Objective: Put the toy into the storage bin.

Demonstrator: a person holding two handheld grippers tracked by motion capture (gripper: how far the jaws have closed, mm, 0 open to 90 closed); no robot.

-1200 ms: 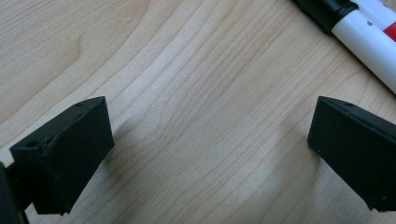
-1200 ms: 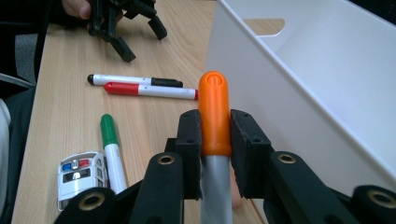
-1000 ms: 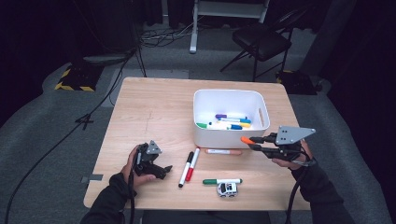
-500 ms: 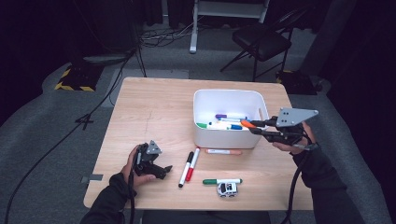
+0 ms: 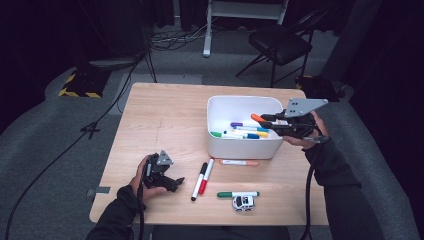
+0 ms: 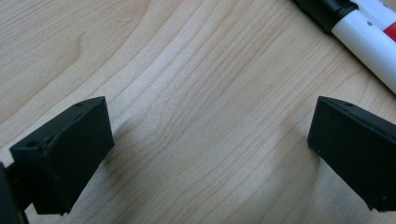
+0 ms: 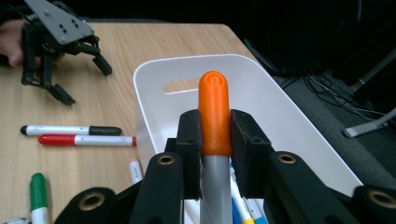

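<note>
A dim room with grey carpet (image 5: pixel 60 150), a black chair (image 5: pixel 280 42) and floor cables (image 5: pixel 175 37) behind the wooden table (image 5: pixel 160 125).

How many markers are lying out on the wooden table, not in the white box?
4: a black-capped marker and a red-capped marker side by side, an orange-tipped marker by the box, a green marker near the front edge.
</note>
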